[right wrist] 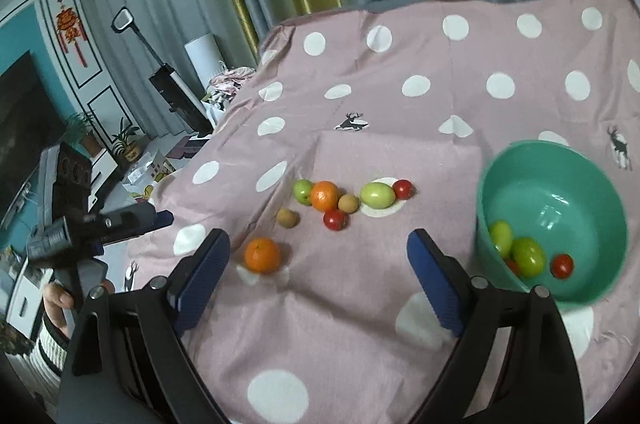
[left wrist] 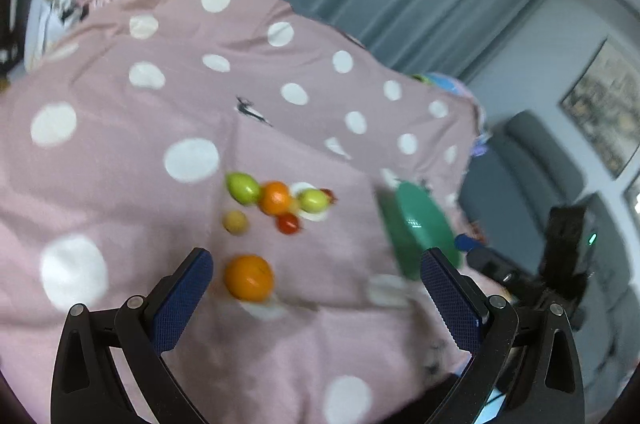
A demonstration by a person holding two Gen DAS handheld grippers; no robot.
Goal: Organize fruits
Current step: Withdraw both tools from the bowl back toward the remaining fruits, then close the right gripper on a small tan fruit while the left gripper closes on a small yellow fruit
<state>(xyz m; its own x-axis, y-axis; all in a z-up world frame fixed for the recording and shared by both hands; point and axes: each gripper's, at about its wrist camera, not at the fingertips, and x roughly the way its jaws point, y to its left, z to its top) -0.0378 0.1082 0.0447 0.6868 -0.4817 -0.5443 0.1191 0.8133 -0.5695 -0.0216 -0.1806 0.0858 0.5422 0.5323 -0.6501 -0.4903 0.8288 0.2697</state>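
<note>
**Fruit sorting partly done, most pieces not yet in the bowl**

A round teal plastic bowl (right wrist: 600, 184) sits on the pink cloth with white polka dots (right wrist: 360, 324) and already holds a few fruits: two green ones (right wrist: 528, 256) and at least one small red one (right wrist: 562, 265). Left on the cloth, well apart from the bowl, are a lone round orange (right wrist: 262, 255), nearest the tools, and a loose cluster (right wrist: 332, 200) of green, orange, tan and red fruits behind it. The left gripper (left wrist: 316, 276) and the right gripper (right wrist: 318, 252) both stand wide apart and empty above the cloth. By my count eight pieces remain.
</note>
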